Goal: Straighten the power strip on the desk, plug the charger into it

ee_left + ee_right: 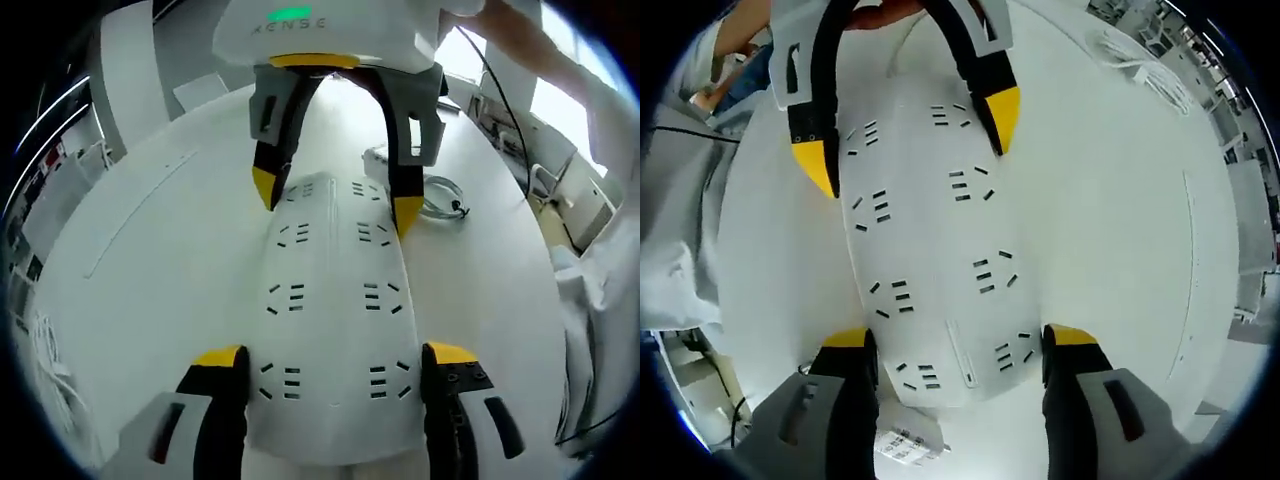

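Two claws straddle the white power strip (pixel 335 320) lying flat on the tabletop (pixel 160 250): my left claw (pixel 335 360) at one end, my right claw (pixel 958 340) at the other, both spread apart; charger (pixel 378 157) beyond the right claw.

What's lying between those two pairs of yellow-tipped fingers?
The power strip, spanning the gap between the left gripper and right gripper, seen in both views.

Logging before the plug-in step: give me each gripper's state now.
Left gripper: open, jaws astride one end of the power strip.
Right gripper: open, jaws astride the opposite end.
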Demonstrator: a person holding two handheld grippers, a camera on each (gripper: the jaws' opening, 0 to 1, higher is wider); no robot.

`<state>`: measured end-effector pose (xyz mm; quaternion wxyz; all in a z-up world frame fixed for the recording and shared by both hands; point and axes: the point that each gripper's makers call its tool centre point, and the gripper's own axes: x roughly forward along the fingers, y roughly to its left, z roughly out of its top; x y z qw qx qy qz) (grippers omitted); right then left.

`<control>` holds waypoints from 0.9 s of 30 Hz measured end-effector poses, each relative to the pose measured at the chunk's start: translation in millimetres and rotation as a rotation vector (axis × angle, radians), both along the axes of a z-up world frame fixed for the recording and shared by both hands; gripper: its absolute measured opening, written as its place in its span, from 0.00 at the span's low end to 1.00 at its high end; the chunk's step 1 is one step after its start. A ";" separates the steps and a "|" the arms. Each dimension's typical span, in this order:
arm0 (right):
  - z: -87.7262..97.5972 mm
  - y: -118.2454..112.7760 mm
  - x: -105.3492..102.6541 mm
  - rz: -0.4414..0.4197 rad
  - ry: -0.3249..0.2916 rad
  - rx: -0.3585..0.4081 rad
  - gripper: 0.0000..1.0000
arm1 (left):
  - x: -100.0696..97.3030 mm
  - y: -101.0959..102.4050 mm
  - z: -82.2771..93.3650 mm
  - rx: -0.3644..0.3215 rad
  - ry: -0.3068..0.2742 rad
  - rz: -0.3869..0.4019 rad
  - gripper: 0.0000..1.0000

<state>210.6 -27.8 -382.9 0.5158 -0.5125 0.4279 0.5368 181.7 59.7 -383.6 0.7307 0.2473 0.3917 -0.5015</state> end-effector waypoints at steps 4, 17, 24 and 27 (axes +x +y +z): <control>-0.1 -1.0 -2.1 -0.047 0.000 0.002 0.65 | -1.3 1.4 -0.5 0.015 0.004 -0.032 0.71; 0.7 -4.4 -6.1 -0.192 -0.006 0.043 0.65 | -0.6 2.4 0.0 0.026 0.005 -0.122 0.71; 1.1 -3.7 -12.4 -0.276 -0.013 0.061 0.65 | -0.3 3.1 0.5 0.037 0.007 -0.196 0.71; 1.5 -3.9 -13.4 -0.295 -0.016 0.078 0.65 | 0.3 2.7 0.6 0.050 0.009 -0.206 0.71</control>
